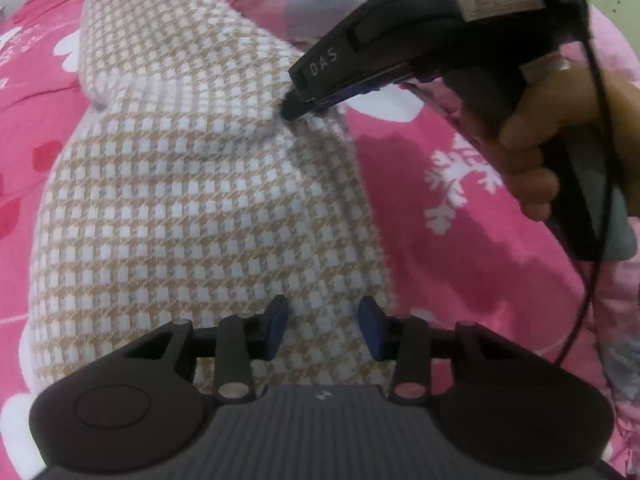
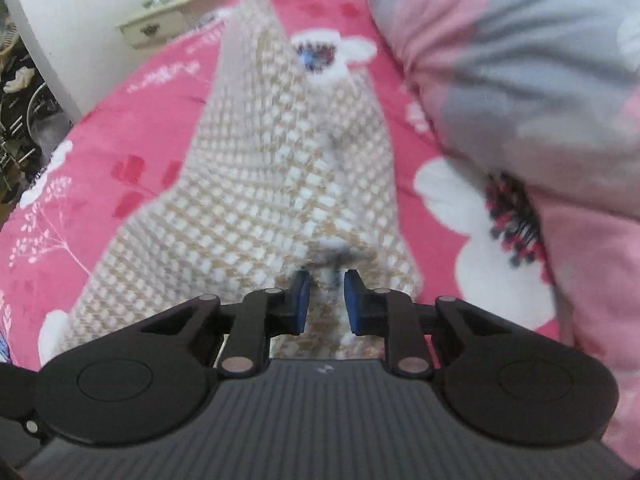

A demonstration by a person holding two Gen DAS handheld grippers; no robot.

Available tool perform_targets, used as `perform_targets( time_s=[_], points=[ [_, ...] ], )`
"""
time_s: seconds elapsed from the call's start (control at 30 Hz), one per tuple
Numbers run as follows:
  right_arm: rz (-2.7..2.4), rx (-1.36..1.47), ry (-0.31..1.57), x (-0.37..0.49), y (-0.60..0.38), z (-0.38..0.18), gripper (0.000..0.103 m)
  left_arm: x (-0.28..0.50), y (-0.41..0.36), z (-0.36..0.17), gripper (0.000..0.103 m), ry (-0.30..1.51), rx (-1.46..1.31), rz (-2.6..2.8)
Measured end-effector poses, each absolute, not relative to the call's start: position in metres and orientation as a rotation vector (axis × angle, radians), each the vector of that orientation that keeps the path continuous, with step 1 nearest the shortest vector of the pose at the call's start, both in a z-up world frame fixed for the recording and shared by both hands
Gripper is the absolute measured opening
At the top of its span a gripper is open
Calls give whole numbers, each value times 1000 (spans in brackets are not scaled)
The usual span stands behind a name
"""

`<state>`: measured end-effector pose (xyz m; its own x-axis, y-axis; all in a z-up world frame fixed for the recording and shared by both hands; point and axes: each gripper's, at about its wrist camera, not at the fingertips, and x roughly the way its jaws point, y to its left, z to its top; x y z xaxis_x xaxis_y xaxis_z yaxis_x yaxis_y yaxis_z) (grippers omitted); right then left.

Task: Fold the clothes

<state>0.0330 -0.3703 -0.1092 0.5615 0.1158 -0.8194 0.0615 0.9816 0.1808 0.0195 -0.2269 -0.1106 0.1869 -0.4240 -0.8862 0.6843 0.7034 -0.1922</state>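
Observation:
A beige-and-white houndstooth knit garment [image 1: 180, 200] lies humped on a pink flowered bed sheet [image 1: 460, 240]. In the left wrist view my left gripper [image 1: 324, 320] stands open low over its near end. The flat cloth runs between the blue pads [image 1: 278, 328] without bunching. My right gripper [image 1: 292, 110], held by a hand [image 1: 560, 132], comes in from the upper right, pinching a peak of the fabric. In the right wrist view that gripper [image 2: 327, 304] is shut on a bunched fold of the garment [image 2: 248, 200], which stretches away up the bed.
A bulky pink-and-grey quilt [image 2: 520, 80] is piled along the right of the bed sheet [image 2: 120, 140]. Past the bed's far edge a pale drawer cabinet [image 2: 176, 20] stands by a white wall. Dark clutter [image 2: 20, 100] fills the far left.

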Motion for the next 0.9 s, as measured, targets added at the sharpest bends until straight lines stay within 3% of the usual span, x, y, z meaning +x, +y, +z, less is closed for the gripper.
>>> perform_targets(
  time_s=[0.1,0.2,0.27,0.3,0.5,0.67,0.77,0.8,0.87,0.9],
  points=[
    [49,222,978,31,-375,-121,20,12,-227,-115,40,1112,295,-782],
    [74,249,954,36,-377,-128,20,7,-219,-112,15,1093,267,-775],
    [86,316,936,37,-384,-133,11,5,-217,-108,9,1083,235,-779],
    [106,387,899,33,-392,-130,6,3,-212,-102,8,1066,211,-790],
    [191,855,591,-26,-449,-127,3,-17,-188,-76,8,959,127,-901],
    [-62,1077,622,-50,-490,-180,0,-16,-200,-109,10,1006,188,-890],
    [-37,986,576,-50,-488,-151,3,-19,-201,-111,14,1002,173,-908],
    [-13,896,592,-41,-481,-138,6,-21,-199,-110,15,1002,160,-909],
    [40,700,632,-18,-463,-117,29,-18,-198,-113,18,1012,113,-911],
    [67,606,650,-4,-453,-109,54,-17,-196,-113,18,1015,87,-911]
  ],
)
